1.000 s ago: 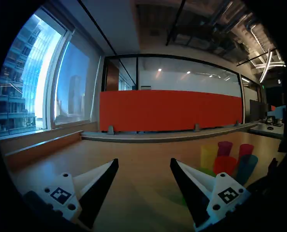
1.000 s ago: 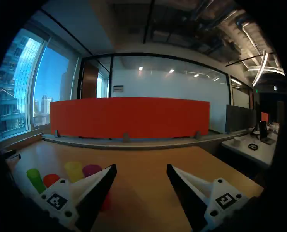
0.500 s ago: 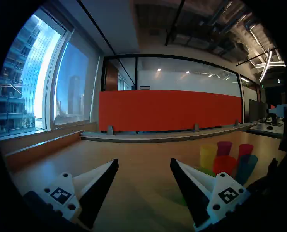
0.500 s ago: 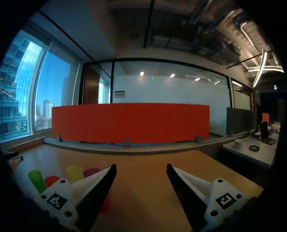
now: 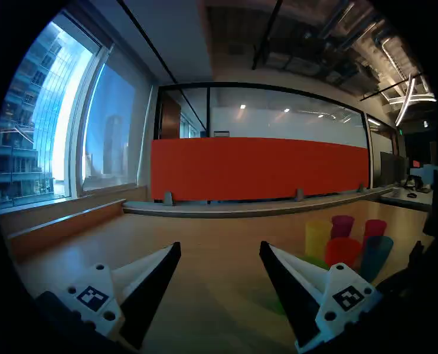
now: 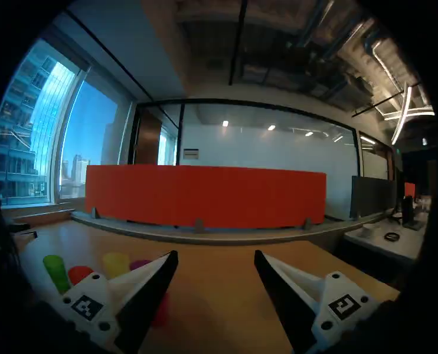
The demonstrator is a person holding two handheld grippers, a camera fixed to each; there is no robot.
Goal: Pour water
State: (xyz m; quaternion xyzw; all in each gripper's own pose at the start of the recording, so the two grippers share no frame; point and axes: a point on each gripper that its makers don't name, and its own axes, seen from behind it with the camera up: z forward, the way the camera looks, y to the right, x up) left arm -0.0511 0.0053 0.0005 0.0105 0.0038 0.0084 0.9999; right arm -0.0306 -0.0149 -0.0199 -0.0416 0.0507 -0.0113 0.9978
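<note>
Left gripper view: coloured cups (image 5: 343, 243) clustered on table (image 5: 219, 236); contents indiscernible.

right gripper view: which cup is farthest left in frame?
The green cup. It stands at the left end of the group, with the red cup and then the yellow cup to its right.

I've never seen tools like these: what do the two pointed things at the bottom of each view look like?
Both the left hand-held gripper and the right hand-held gripper look alike: two wedge-shaped fingers, white outside, black on the inner faces, each bearing a square black-and-white tag and small dark dots.
</note>
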